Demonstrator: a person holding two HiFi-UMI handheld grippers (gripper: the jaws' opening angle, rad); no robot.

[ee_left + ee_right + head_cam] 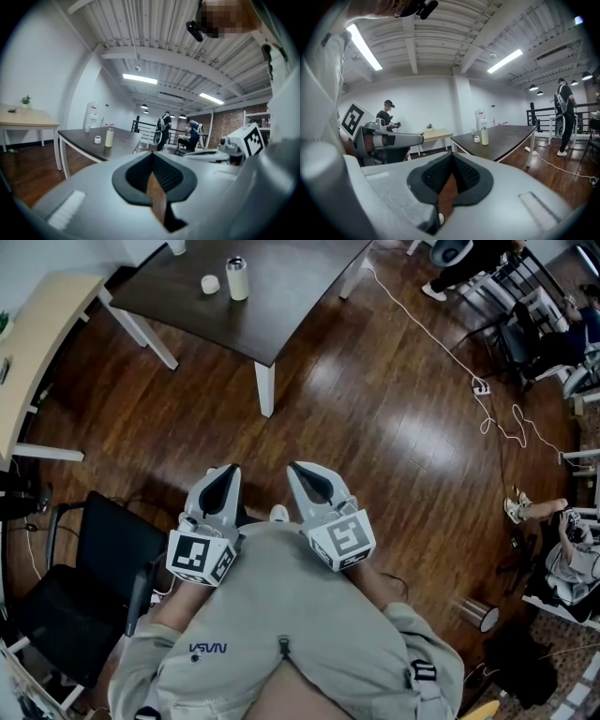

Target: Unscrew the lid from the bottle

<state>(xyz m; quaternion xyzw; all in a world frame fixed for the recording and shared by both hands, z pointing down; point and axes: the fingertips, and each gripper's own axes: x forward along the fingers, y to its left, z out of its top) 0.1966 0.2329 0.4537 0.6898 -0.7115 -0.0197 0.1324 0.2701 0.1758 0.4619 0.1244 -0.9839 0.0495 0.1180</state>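
Note:
A pale cream bottle (237, 278) stands upright on the dark table (281, 306) far ahead, with a small white lid-like piece (210, 284) just left of it. The same bottle (109, 137) and white piece (97, 139) appear small in the left gripper view. In the right gripper view the bottle (484, 136) sits at mid-distance. My left gripper (225, 476) and right gripper (302, 472) are held side by side close to my body, over the wood floor. Both are shut with nothing between the jaws, well short of the table.
A pale wooden desk (33, 343) stands at the left and a black chair (89, 577) at the lower left. A white cable (441, 343) runs across the floor to the right. People stand and sit at the far right (553, 540). A water dispenser (92, 116) stands behind the table.

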